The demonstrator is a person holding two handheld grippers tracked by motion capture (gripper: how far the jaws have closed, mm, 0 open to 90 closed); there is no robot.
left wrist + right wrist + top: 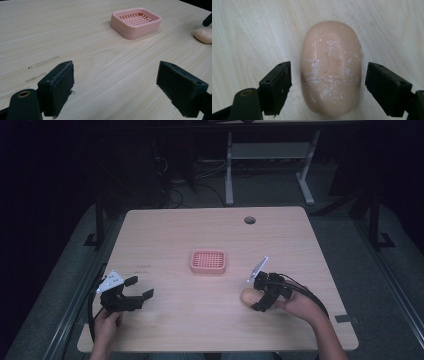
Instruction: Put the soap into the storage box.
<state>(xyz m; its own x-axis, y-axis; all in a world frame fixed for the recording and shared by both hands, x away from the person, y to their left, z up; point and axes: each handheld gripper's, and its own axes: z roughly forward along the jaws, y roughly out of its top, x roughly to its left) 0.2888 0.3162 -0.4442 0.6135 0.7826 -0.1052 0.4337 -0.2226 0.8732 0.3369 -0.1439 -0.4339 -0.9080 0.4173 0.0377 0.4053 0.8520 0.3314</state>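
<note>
Low over the near right part of the pale wooden table, the person's right hand reaches in from the bottom edge of the high view, its forearm angled up and to the left, and tips the right gripper down toward the board. The left hand sits at the near left corner and holds the left gripper level, pointing to the right across the table.

Between the two, nearer the middle of the table, stands a pink rectangular plastic soap dish with a gridded insert. It is well apart from both grippers, and nothing lies between it and them. A round cable hole marks the far edge of the table.

An oval, peach-coloured bar of soap lies flat on the wood at the tip of the right gripper. In the right gripper view the jaws stand wide, one on each side of the bar at its lower half, with a slim gap visible on both sides. The left pad may be just short of brushing the soap, though the angle makes that hard to judge. The left gripper's jaws are also spread wide, over bare wood.
</note>
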